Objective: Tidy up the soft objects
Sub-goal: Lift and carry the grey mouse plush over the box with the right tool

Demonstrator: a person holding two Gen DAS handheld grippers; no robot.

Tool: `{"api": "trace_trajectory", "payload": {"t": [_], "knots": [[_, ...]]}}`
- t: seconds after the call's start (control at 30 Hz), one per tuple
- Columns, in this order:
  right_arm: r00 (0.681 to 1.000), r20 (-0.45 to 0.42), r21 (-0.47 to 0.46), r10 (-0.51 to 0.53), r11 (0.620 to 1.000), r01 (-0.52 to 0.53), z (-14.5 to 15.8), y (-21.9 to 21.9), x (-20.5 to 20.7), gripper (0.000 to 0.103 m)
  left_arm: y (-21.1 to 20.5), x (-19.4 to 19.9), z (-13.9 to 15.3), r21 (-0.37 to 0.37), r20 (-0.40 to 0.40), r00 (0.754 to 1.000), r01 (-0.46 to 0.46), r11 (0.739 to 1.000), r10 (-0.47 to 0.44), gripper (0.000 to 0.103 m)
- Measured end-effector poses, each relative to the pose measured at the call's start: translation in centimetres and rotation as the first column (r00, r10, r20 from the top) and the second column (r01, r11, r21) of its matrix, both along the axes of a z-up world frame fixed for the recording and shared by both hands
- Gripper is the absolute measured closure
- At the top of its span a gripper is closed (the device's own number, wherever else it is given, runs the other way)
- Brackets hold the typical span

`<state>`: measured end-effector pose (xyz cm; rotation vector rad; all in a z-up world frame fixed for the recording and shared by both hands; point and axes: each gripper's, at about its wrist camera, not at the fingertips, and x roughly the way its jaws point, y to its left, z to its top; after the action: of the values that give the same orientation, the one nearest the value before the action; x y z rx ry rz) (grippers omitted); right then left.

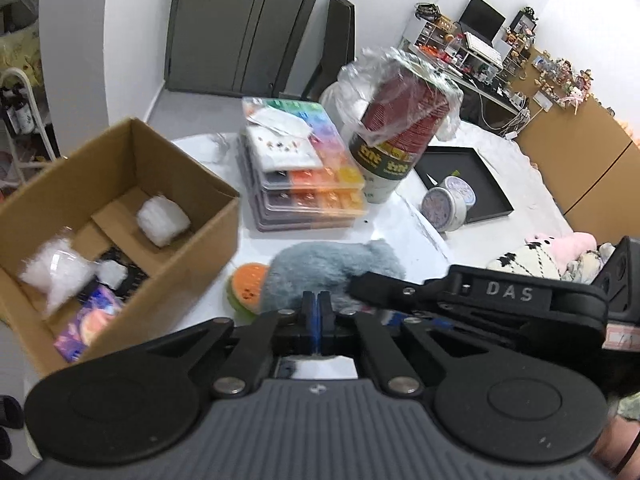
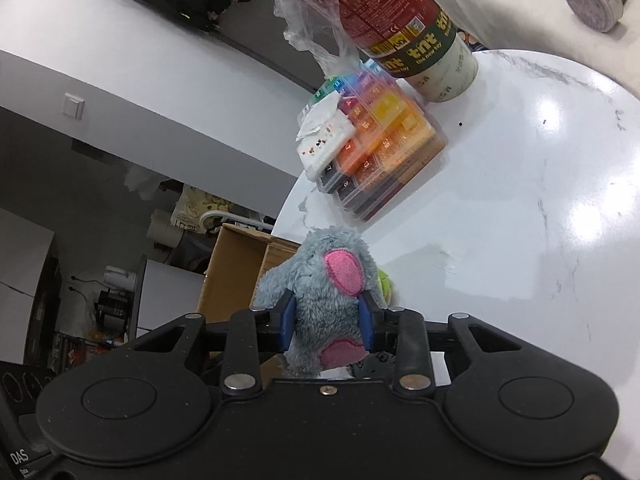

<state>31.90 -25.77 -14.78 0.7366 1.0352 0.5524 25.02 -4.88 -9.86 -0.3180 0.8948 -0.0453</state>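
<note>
We see a fluffy grey plush toy point(image 2: 320, 280) with pink patches, just right of the cardboard box point(image 1: 120, 184). Our right gripper point(image 2: 327, 322) clamps it between both pads. Our left gripper point(image 1: 318, 308) is fully closed at its fur.

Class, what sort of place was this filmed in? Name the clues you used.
Probably a room in a home: a cluttered desk with a laptop, figurines lining a sideboard, and plush toys beside the white table.

Probably a home: figurine-crowded desk point(image 1: 480, 52), door point(image 1: 240, 28), marble table point(image 2: 520, 200).
</note>
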Motion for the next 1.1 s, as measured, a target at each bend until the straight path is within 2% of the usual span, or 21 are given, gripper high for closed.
{"api": "trace_trajectory", "payload": {"t": [0.1,0.2,0.27,0.33,0.4,0.67,0.77,0.83,1.1], "knots": [[1.0,0.007,0.006,-0.001,1.0,0.001,0.6,0.0,-0.5,0.072,0.5,-0.5,0.4,0.007,0.011,1.0,0.005,1.0,-0.005,0.099],[1.0,0.013,0.009,-0.001,1.0,0.001,1.3,0.0,-0.8,0.072,1.1,-1.0,0.8,-0.021,0.025,1.0,0.009,1.0,-0.008,0.092],[1.0,0.018,0.014,-0.002,1.0,0.002,1.8,-0.1,-0.9,0.072,1.5,-1.3,1.2,-0.028,0.036,0.999,0.008,1.0,-0.007,0.08],[1.0,0.023,0.024,-0.002,1.0,0.001,2.3,-0.2,-1.1,0.072,1.7,-1.8,1.8,-0.024,0.06,0.998,-0.001,1.0,0.003,0.05],[1.0,0.027,0.038,0.0,0.999,-0.001,2.8,-0.4,-1.2,0.072,2.0,-2.2,2.3,-0.027,0.087,0.996,-0.008,1.0,0.011,0.043],[0.999,0.025,0.145,0.025,0.989,-0.029,4.5,-0.3,-1.4,0.072,4.0,-3.2,3.6,-0.142,0.15,0.989,0.005,0.99,0.016,0.044],[0.998,0.036,0.155,0.051,0.986,-0.056,5.2,0.5,-1.5,0.072,5.0,-3.5,4.0,-0.18,0.164,0.986,0.002,0.984,0.028,0.051],[0.996,0.045,0.159,0.071,0.984,-0.078,5.6,1.4,-1.6,0.072,5.6,-3.7,4.4,-0.181,0.167,0.985,0.0,0.983,0.031,0.059],[0.99,0.068,0.136,0.126,0.982,-0.134,7.0,6.2,-1.0,0.072,8.9,-4.5,6.1,-0.15,0.173,0.98,-0.076,0.986,0.102,0.072]]}}
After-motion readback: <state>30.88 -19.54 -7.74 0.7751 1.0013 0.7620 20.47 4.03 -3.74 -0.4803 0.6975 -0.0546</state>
